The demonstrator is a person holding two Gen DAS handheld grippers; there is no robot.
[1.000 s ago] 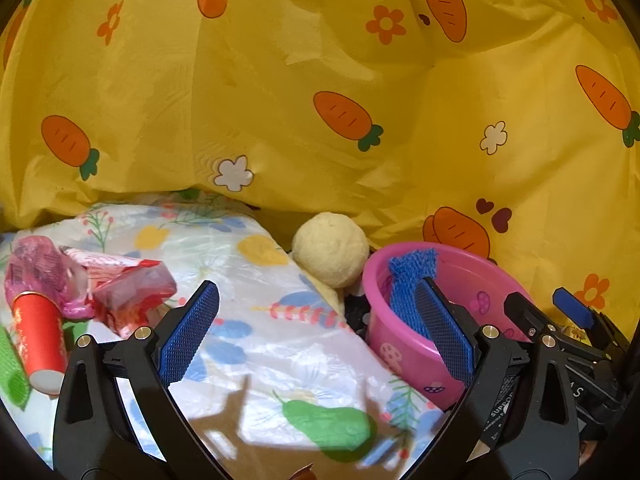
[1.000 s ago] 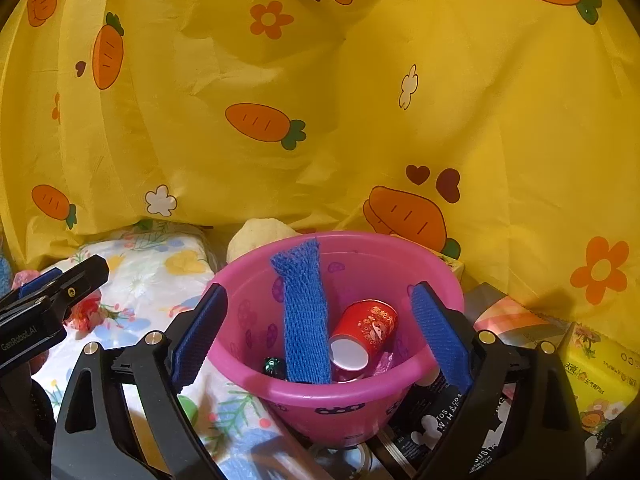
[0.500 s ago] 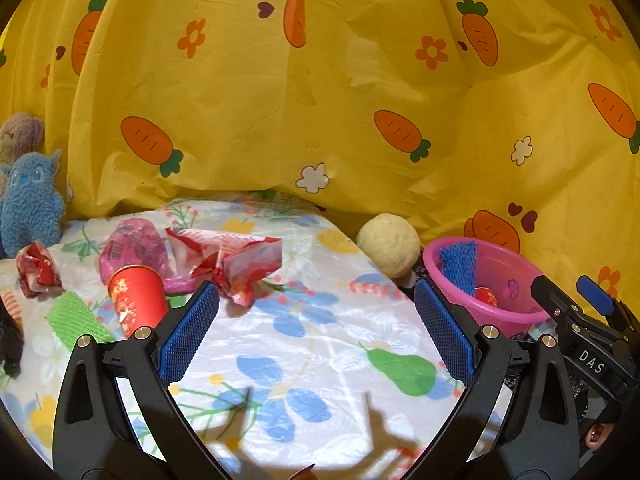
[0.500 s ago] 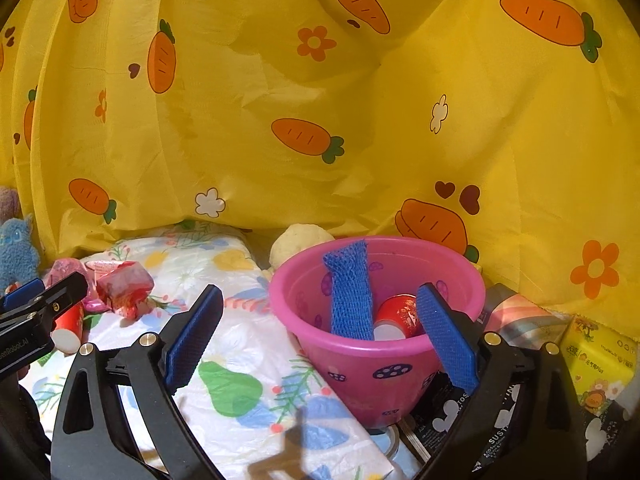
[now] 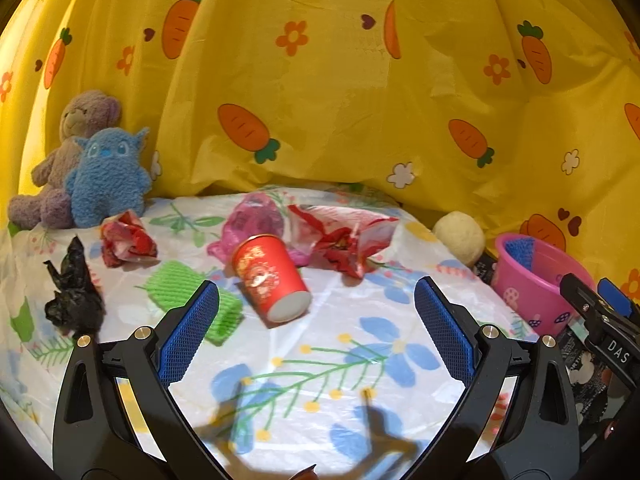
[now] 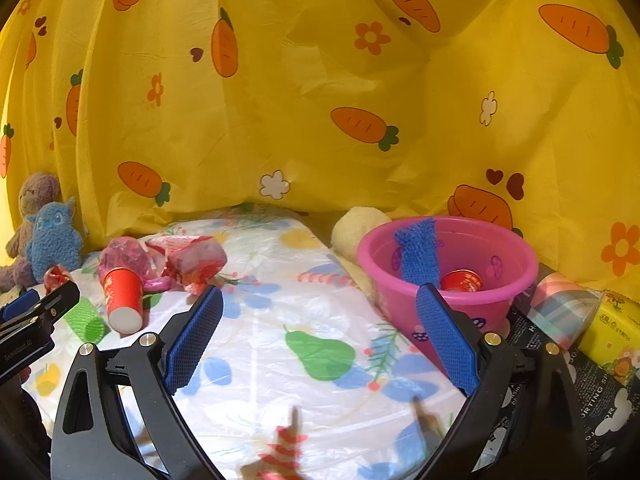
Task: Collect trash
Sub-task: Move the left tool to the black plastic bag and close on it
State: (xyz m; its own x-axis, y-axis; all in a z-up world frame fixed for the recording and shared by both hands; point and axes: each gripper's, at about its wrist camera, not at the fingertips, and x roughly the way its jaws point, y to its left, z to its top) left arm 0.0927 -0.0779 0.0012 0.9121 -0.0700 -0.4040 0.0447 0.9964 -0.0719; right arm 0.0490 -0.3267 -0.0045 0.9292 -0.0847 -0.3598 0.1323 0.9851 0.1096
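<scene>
A red paper cup (image 5: 270,278) lies on its side on the flowered tablecloth (image 5: 320,376), just ahead of my open, empty left gripper (image 5: 316,320). Around it lie a pink bag (image 5: 252,222), a red-and-white wrapper (image 5: 340,236), a crumpled red wrapper (image 5: 126,240), a green mesh sleeve (image 5: 192,292) and a black bag (image 5: 74,292). The pink basin (image 6: 448,264) at the right holds a blue mesh sleeve (image 6: 418,254) and another red cup (image 6: 460,280). My right gripper (image 6: 320,332) hangs open and empty, its right finger before the basin.
A blue plush toy (image 5: 106,178) and a purple bear (image 5: 60,156) sit at the back left against the yellow carrot curtain (image 5: 340,100). A cream ball (image 5: 460,236) rests beside the basin. A yellow tissue pack (image 6: 612,336) and a striped roll (image 6: 560,308) lie right of it.
Both grippers have pulled back and swung left, away from the basin. The left view now takes in the scattered trash and plush toys. Both stay open.
</scene>
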